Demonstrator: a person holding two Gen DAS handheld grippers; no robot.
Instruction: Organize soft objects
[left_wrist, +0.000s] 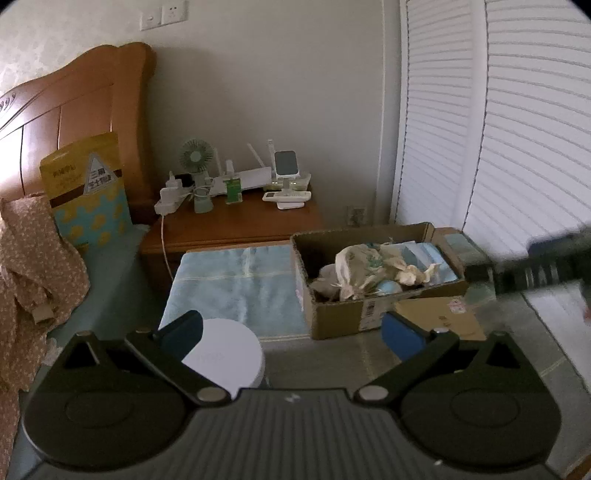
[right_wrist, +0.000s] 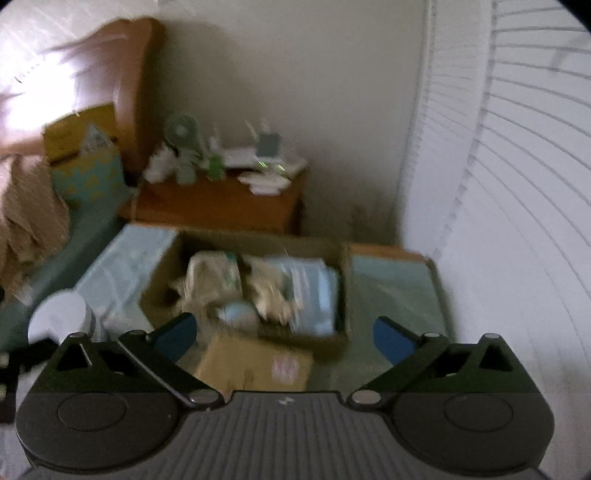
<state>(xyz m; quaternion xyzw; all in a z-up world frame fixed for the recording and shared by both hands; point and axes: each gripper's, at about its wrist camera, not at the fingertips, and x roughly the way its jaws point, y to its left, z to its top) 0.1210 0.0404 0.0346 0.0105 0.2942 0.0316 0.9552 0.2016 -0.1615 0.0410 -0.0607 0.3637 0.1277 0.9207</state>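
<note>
An open cardboard box (left_wrist: 343, 314) sits on the bed and holds several soft things: a cream printed cloth (left_wrist: 360, 269), folded light blue fabric (left_wrist: 424, 258) and a pale blue ball (left_wrist: 388, 286). My left gripper (left_wrist: 291, 332) is open and empty, in front of the box. The right wrist view is blurred; the box (right_wrist: 162, 280) with the cloth (right_wrist: 210, 277) lies just ahead of my right gripper (right_wrist: 284, 334), which is open and empty. The right gripper also shows as a dark blur in the left wrist view (left_wrist: 546, 266).
A folded light blue towel (left_wrist: 240, 288) lies left of the box. A white round container (left_wrist: 225, 358) stands near my left finger. A floral pink cloth (left_wrist: 33, 258) and a yellow package (left_wrist: 88, 192) lie at left. A wooden nightstand (left_wrist: 236, 225) holds small electronics. White louvered doors (left_wrist: 498, 129) stand at right.
</note>
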